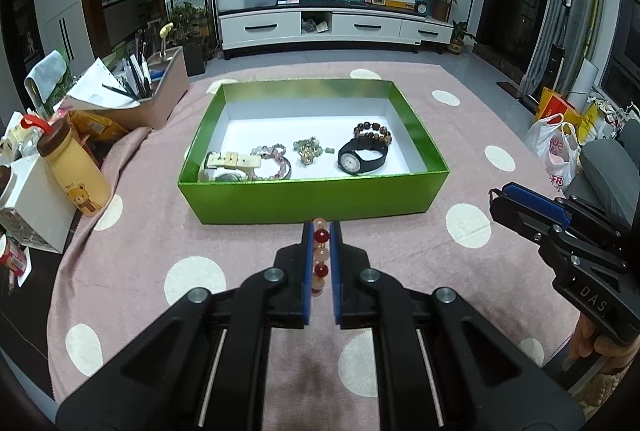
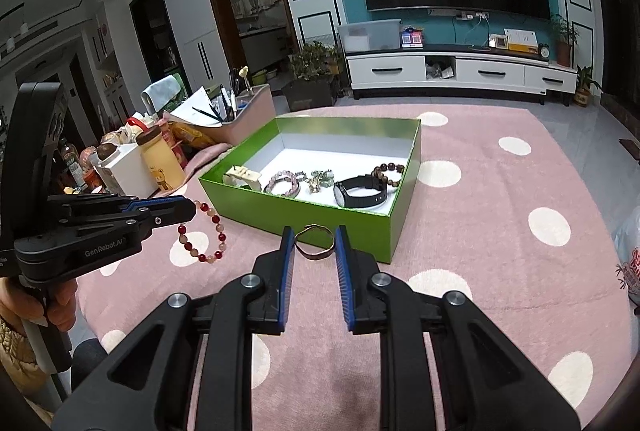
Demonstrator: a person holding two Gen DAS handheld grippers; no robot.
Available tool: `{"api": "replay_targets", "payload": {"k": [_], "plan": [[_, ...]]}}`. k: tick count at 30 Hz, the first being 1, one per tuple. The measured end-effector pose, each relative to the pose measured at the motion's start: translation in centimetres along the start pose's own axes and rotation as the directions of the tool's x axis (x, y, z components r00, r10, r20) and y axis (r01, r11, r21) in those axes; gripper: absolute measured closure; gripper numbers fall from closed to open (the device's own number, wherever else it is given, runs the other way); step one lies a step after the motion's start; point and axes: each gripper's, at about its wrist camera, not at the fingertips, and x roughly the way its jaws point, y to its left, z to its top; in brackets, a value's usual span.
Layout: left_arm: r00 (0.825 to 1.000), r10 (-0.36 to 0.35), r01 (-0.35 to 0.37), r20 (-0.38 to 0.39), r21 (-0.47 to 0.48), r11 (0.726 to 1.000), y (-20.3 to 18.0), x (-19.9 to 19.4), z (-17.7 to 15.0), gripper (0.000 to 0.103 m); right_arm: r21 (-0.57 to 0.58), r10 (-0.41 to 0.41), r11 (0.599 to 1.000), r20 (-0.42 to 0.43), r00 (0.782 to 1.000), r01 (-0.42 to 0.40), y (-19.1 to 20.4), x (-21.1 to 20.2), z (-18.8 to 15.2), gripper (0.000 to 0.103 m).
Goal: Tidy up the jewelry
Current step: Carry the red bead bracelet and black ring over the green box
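Ahead of both hand-held grippers stands green box, jewelry-filled.

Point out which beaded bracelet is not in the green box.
The red-and-peach beaded bracelet, hanging from the left gripper over the pink cloth. The pink and brown bead bracelets lie inside the box.

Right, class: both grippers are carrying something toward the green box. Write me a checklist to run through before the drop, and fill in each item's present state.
1. Left gripper clamped on the red and peach bead bracelet: ok.
2. Right gripper gripping the thin metal bangle between its pads: ok.
3. Green box open, no lid: ok.
4. Free white floor at the back of the box: ok.
5. Either gripper already over the box: not ok, both sit short of its near wall.
6. Bracelet loop hanging clear of the spotted pink cloth: cannot tell.
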Motion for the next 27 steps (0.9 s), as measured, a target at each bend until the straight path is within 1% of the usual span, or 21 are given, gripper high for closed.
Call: {"api": "replay_targets", "payload": {"k": [13, 27], "plan": [[0.998, 0.021, -0.022, 0.051, 0.026, 0.999, 0.0, -1.2, 2.2, 0.096, -0.032, 0.004, 0.999, 0.062, 0.998, -0.002, 0.2, -0.7, 2.7, 0.083], [0.995, 0.028, -0.032, 0.091, 0.037, 0.999, 0.0, -1.3, 5.4, 0.096, -0.053, 0.001, 0.999, 0.088, 0.996, 0.003, 0.1, 0.2, 5.2, 0.083]]}}
